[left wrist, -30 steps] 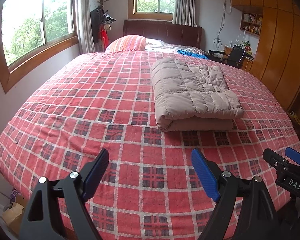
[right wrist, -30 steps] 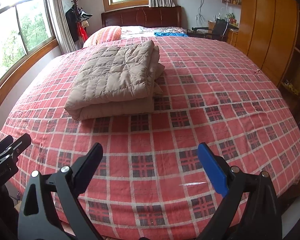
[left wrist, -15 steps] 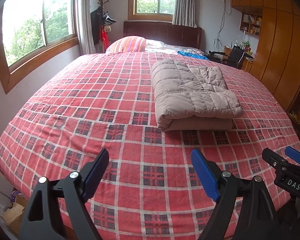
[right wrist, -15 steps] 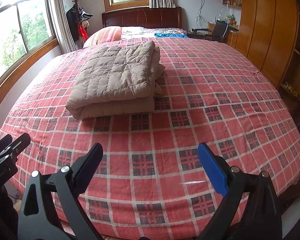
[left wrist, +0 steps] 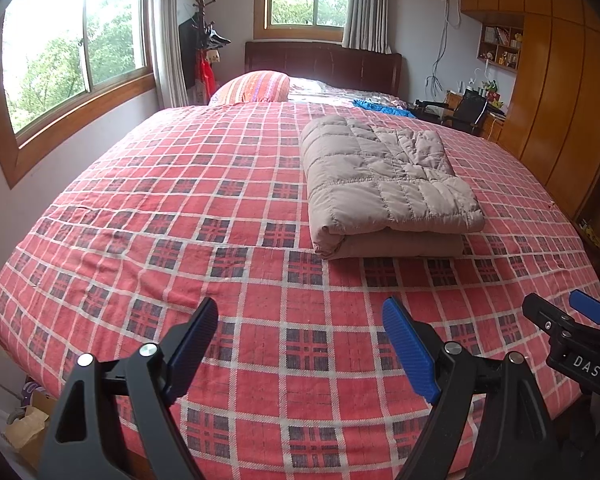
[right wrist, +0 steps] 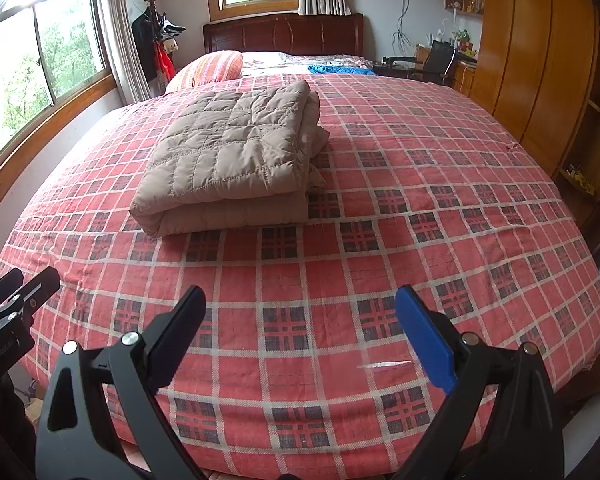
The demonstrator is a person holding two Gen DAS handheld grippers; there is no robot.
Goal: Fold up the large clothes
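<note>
A bedroom is being shown, most of both frames being filled by a bed [left wrist: 180, 208] under a red plaid cover. A beige quilted garment [left wrist: 384, 176] is lying folded into a thick stack, right of centre in the left wrist view and upper left of centre in the right wrist view. It is judged to be soft, puffy, light and springy, best taken at the layered near edge. The left gripper [left wrist: 300, 344] and right gripper [right wrist: 302, 338] are being held wide apart at the bottom of their frames, nothing being gripped.
</note>
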